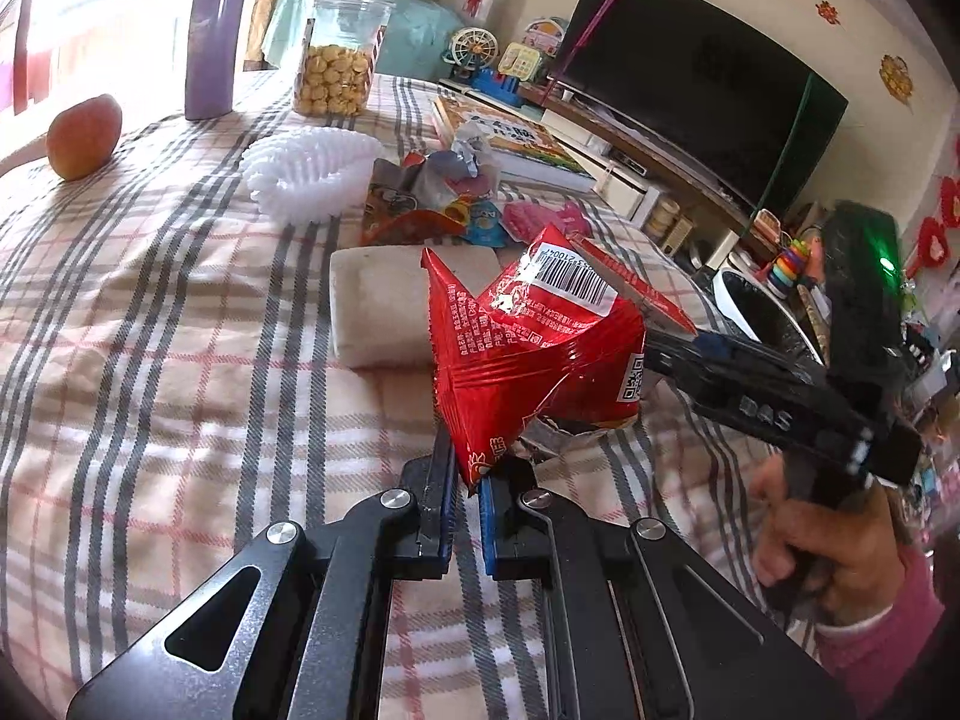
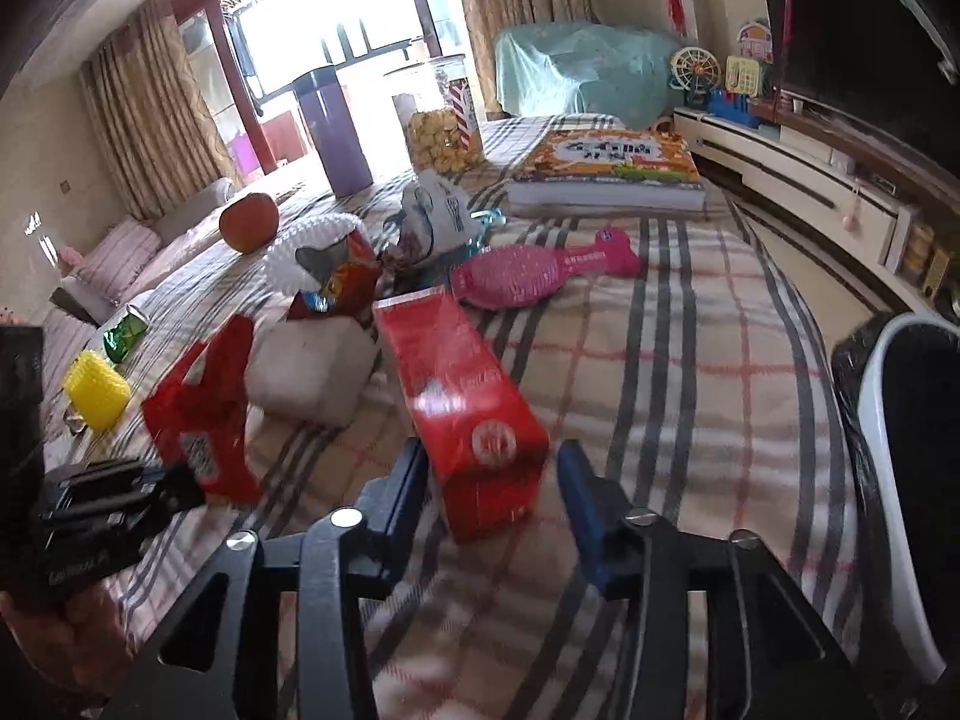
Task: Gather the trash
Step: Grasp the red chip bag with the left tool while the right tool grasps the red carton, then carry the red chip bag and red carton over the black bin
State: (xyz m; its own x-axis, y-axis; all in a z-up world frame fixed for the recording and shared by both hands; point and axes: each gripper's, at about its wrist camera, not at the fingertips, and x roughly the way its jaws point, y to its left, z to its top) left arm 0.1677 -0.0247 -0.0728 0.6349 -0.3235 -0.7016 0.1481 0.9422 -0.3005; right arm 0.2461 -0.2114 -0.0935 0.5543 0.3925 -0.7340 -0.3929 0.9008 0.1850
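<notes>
My left gripper (image 1: pixel 471 480) is shut on a crumpled red snack wrapper (image 1: pixel 522 348) and holds it above the checked tablecloth; the wrapper also shows in the right wrist view (image 2: pixel 198 414). My right gripper (image 2: pixel 489 480) has its jaws around a long red box (image 2: pixel 462 396), which it holds above the table; the box also shows behind the wrapper in the left wrist view (image 1: pixel 636 285). A bin lined with a black bag (image 2: pixel 900 420) stands past the table's right edge. More wrappers (image 1: pixel 432 198) lie in a pile further back.
On the table are a beige block (image 1: pixel 384 306), a white ruffled dish (image 1: pixel 306 171), a pink brush (image 2: pixel 534 276), a book (image 2: pixel 606 171), a cookie jar (image 1: pixel 336 54), a purple flask (image 1: pixel 213 39), a fruit (image 1: pixel 81 135), a yellow object (image 2: pixel 96 390) and a green can (image 2: pixel 123 333).
</notes>
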